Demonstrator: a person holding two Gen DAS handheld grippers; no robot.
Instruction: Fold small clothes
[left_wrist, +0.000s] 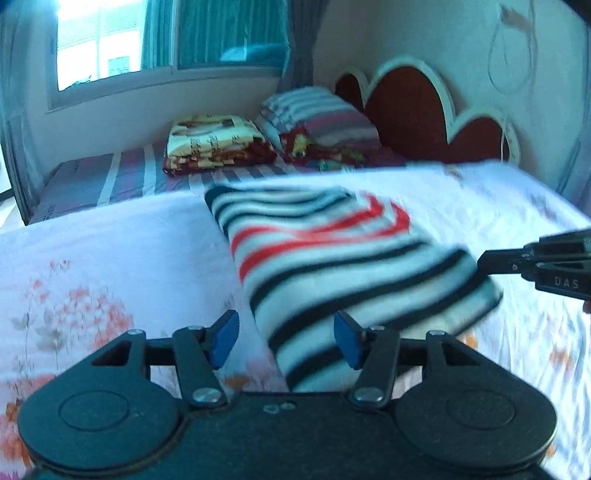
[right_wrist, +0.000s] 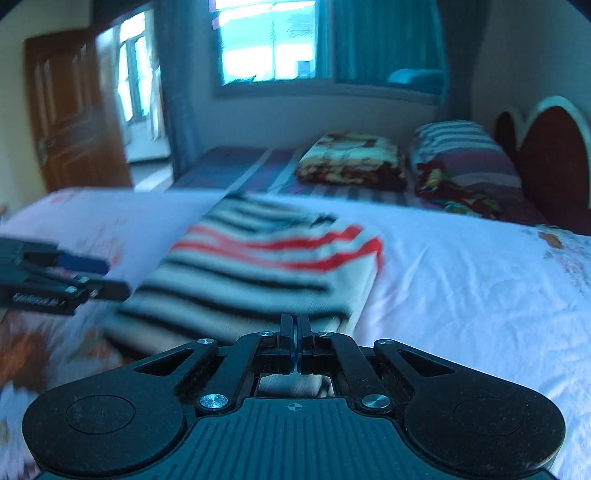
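A small folded garment (left_wrist: 332, 258) with white, black and red stripes lies on the white floral bedsheet (left_wrist: 92, 266). My left gripper (left_wrist: 286, 341) is open, its blue pads on either side of the garment's near corner. My right gripper (right_wrist: 295, 332) is shut at the garment's near edge (right_wrist: 258, 280); whether it pinches cloth is unclear. In the left wrist view the right gripper (left_wrist: 484, 264) touches the garment's right edge. In the right wrist view the left gripper (right_wrist: 107, 277) sits at the garment's left side, open.
A patterned folded blanket (left_wrist: 214, 144) and a striped pillow (left_wrist: 317, 118) lie at the far end of the bed before a red heart-shaped headboard (left_wrist: 417, 107). A window (left_wrist: 99, 40) is behind. A wooden door (right_wrist: 74, 118) stands at the left.
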